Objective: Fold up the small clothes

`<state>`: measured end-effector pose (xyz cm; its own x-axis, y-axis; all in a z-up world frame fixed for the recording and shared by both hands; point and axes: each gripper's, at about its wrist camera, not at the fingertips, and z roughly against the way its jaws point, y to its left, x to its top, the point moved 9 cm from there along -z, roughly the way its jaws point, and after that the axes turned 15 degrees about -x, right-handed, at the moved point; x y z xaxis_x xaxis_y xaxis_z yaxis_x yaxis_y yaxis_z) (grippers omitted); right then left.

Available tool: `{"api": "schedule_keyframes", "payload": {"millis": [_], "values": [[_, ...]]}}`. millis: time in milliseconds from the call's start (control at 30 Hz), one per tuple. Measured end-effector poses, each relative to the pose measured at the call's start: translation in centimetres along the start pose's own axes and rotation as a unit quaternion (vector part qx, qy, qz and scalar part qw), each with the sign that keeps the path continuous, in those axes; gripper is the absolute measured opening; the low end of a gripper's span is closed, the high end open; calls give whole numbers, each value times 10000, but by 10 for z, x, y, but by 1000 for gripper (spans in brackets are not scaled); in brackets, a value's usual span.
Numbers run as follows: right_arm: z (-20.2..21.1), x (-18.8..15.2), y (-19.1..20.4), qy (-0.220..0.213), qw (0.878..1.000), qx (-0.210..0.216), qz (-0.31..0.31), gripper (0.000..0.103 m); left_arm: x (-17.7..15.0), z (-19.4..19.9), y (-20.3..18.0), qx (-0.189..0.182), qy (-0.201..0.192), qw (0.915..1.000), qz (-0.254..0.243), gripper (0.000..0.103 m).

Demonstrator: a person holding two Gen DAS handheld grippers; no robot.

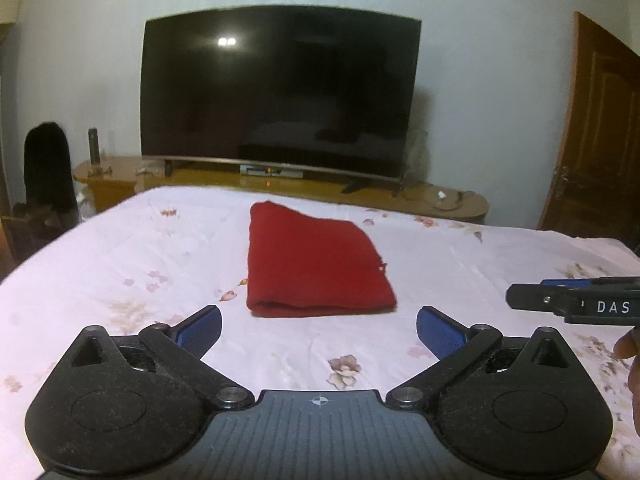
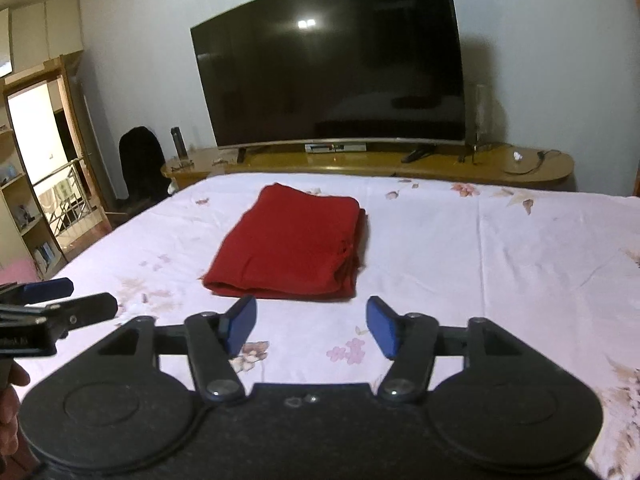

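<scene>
A red garment (image 1: 316, 264) lies folded into a flat rectangle on the bed, also in the right wrist view (image 2: 292, 246). My left gripper (image 1: 319, 330) is open and empty, just short of the garment's near edge. My right gripper (image 2: 312, 326) is open and empty, also just in front of the garment. The right gripper shows from the side at the right edge of the left wrist view (image 1: 576, 300). The left gripper shows at the left edge of the right wrist view (image 2: 48, 304).
The bed has a pale pink floral sheet (image 1: 140, 272). Beyond its far edge stand a wooden TV bench (image 2: 440, 162) and a large dark television (image 1: 280, 92). A brown door (image 1: 600, 132) is at right, a doorway with shelves (image 2: 44, 168) at left.
</scene>
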<state>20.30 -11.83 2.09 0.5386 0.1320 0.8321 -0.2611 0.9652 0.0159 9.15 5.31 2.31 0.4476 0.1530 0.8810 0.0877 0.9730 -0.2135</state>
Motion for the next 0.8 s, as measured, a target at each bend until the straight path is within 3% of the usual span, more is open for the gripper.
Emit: {"api": "schedule_keyframes", "payload": {"millis": [67,167,333,533,800], "values": [[16,0,5,-35,10000,36,54,65,-2,15,-7,-22,-50,10000,45,103],[39,-6,11,-113,9999,53,95,76,-3,28,-20,-95,-72,9999,9,103],[59,-16,3,-239,9992,-310,63,100,-4,43,-39,-154,-114,9997,-172,103],[66,-16,-12,-320,9978,-570,-125,101,-3,45,-50,-227,-154,9995,-182,103],[72,-17,-6,-405,9975,-575,-71,102,-5,48,-49,-213,-166,9995,-169,103]]}}
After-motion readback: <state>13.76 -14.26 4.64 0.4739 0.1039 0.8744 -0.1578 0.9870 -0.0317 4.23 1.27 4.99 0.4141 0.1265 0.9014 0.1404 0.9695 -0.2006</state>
